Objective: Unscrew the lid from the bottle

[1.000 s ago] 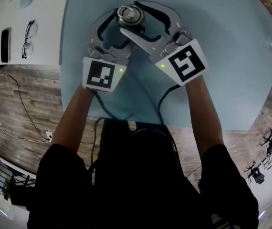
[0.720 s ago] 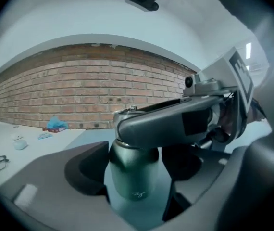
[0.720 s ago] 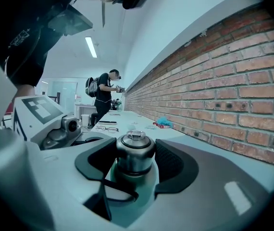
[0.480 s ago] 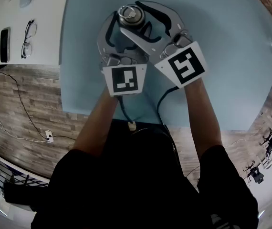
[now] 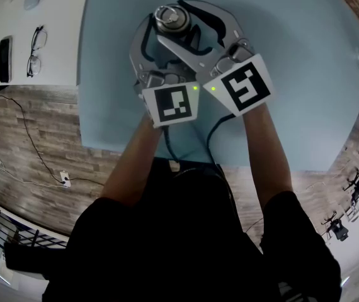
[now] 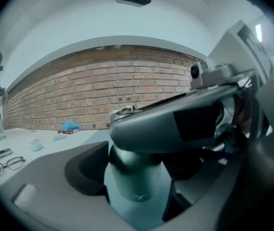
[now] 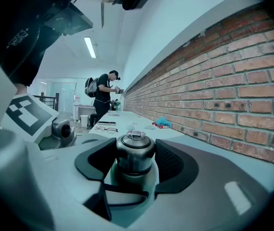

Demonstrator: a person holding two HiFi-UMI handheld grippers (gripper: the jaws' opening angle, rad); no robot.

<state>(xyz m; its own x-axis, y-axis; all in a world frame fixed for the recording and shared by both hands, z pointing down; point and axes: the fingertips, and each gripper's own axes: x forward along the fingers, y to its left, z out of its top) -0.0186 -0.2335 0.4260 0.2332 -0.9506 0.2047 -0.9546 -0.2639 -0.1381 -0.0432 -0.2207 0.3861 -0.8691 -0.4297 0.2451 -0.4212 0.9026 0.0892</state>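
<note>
Steel lid (image 7: 135, 154) sits clamped in the right gripper (image 7: 136, 166). The left gripper (image 6: 137, 170) has just been opening its jaws, now loose around the green bottle (image 6: 136, 189). Reclose firmly on its body before twisting.

Left claw (image 5: 165, 30), right claw (image 5: 174, 19) flanking the lid (image 5: 169, 17), blue table (image 5: 299, 112) (glasses (image 5: 34, 51) aside)
</note>
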